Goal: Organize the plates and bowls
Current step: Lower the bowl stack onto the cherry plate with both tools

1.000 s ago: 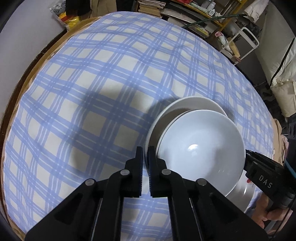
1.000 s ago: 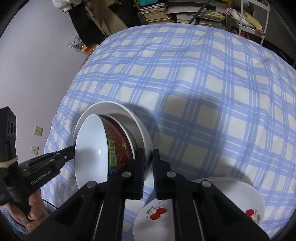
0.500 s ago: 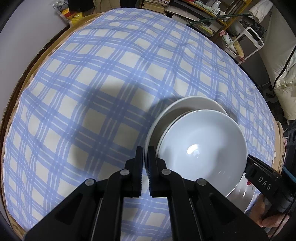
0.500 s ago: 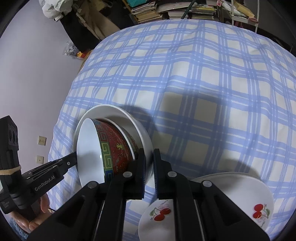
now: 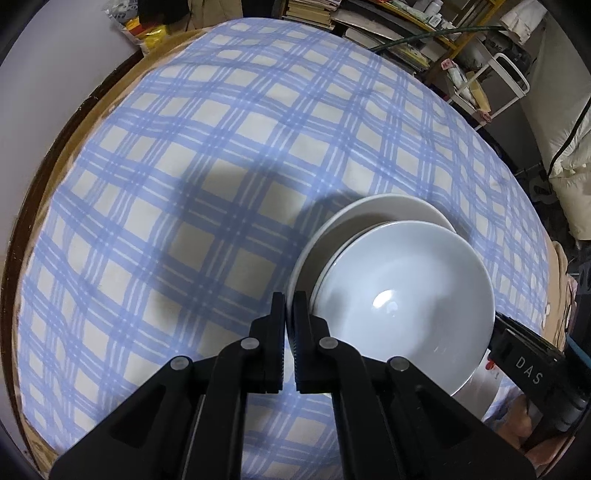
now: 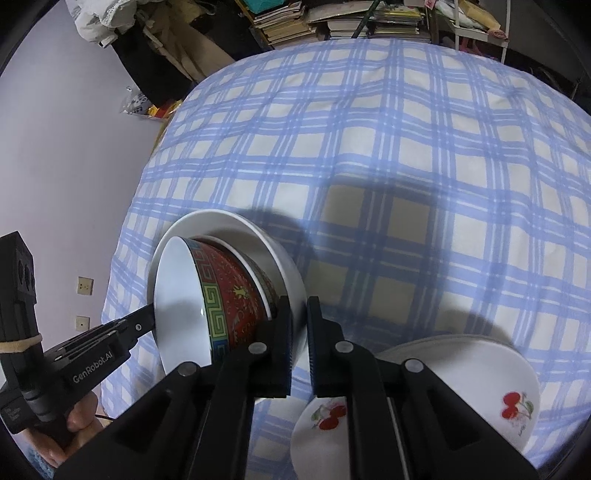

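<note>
A stack of bowls hangs a little above the checked cloth between both grippers. The outer one is a wide white bowl (image 5: 373, 210) (image 6: 229, 225). Inside it sits a red patterned bowl (image 6: 236, 295) with a white inside (image 5: 402, 291), and a second patterned rim shows just beneath it. My left gripper (image 5: 289, 306) is shut on the white bowl's rim at the near left. My right gripper (image 6: 299, 314) is shut on the opposite rim. Each gripper shows in the other's view: the right gripper (image 5: 496, 319), the left gripper (image 6: 149, 315).
White plates with red cherries (image 6: 484, 387) lie stacked on the blue-and-white checked tablecloth (image 5: 184, 177) below the right gripper. Shelves of books and clutter (image 6: 332, 18) stand beyond the table's far edge. A wall (image 6: 55, 147) is close on the left.
Both grippers keep their hold on the stack. The right wrist view has tilted slightly, and the stack has barely moved.
</note>
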